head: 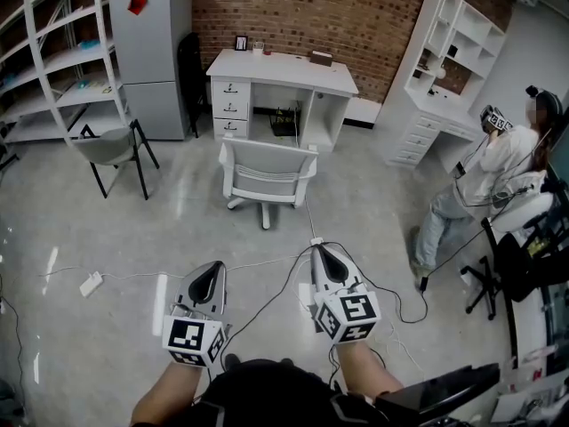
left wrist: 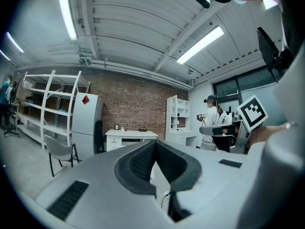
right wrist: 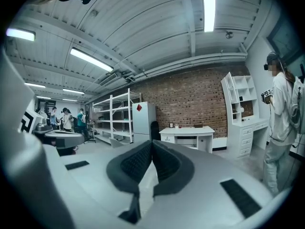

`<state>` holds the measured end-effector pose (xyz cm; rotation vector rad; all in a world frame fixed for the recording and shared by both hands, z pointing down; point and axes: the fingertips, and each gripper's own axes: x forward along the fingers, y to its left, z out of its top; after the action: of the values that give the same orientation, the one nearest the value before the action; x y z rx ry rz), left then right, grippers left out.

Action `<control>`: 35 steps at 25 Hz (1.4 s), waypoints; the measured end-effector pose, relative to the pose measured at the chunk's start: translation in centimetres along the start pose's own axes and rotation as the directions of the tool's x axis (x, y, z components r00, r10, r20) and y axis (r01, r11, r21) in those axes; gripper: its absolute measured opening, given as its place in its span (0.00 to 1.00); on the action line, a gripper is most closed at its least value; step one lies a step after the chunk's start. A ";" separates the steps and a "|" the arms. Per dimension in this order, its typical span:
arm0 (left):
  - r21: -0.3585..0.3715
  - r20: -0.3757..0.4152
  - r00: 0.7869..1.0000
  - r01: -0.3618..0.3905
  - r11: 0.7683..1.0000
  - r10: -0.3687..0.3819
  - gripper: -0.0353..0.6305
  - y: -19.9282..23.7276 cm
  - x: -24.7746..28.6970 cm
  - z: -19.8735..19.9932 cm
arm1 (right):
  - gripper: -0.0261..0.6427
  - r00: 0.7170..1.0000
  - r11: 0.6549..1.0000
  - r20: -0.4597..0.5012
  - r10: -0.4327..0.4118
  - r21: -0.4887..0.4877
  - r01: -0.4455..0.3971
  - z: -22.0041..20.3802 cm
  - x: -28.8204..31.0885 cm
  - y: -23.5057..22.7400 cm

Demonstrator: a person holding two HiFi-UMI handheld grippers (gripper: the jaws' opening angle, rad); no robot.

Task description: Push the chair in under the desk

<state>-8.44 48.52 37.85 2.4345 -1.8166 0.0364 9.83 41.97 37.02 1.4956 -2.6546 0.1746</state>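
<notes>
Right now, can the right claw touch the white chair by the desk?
Probably not yet. The right claw is shut, and a stretch of floor lies between it and the white chair. Nothing stands in the way, though.

No legible text; the red diamond sticker (head: 137, 3) on the fridge (head: 153, 56), eleven o'clock, carries no readable print.
</notes>
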 end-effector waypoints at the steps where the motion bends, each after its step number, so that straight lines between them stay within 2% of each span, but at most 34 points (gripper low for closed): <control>1: -0.001 0.001 1.000 0.003 1.000 -0.003 0.06 0.3 -0.1 0.0 | 0.05 1.000 1.000 0.005 0.000 -0.001 0.000 0.2 0.1 0.3; 11: -0.032 0.030 0.997 0.067 0.997 -0.066 0.06 3.3 -1.3 0.0 | 0.05 0.999 0.999 0.013 -0.031 -0.029 0.031 0.4 1.2 3.9; 19: -0.037 0.014 0.995 0.100 0.994 -0.099 0.06 5.8 -1.7 -0.5 | 0.05 0.998 0.997 -0.004 -0.061 -0.041 0.061 0.1 2.4 5.8; 28: -0.051 -0.005 0.995 0.096 0.994 -0.097 0.06 6.8 1.4 -1.5 | 0.05 0.999 0.999 -0.020 -0.043 -0.029 0.042 -0.8 5.5 4.6; 35: -0.025 -0.006 0.997 0.073 0.997 -0.073 0.06 7.8 6.8 -0.5 | 0.05 1.000 0.999 0.005 -0.029 -0.023 0.029 0.6 10.5 0.6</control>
<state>-13.92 39.88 39.39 2.4786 -1.7129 0.0163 3.93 33.33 37.85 1.5279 -2.6276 0.1382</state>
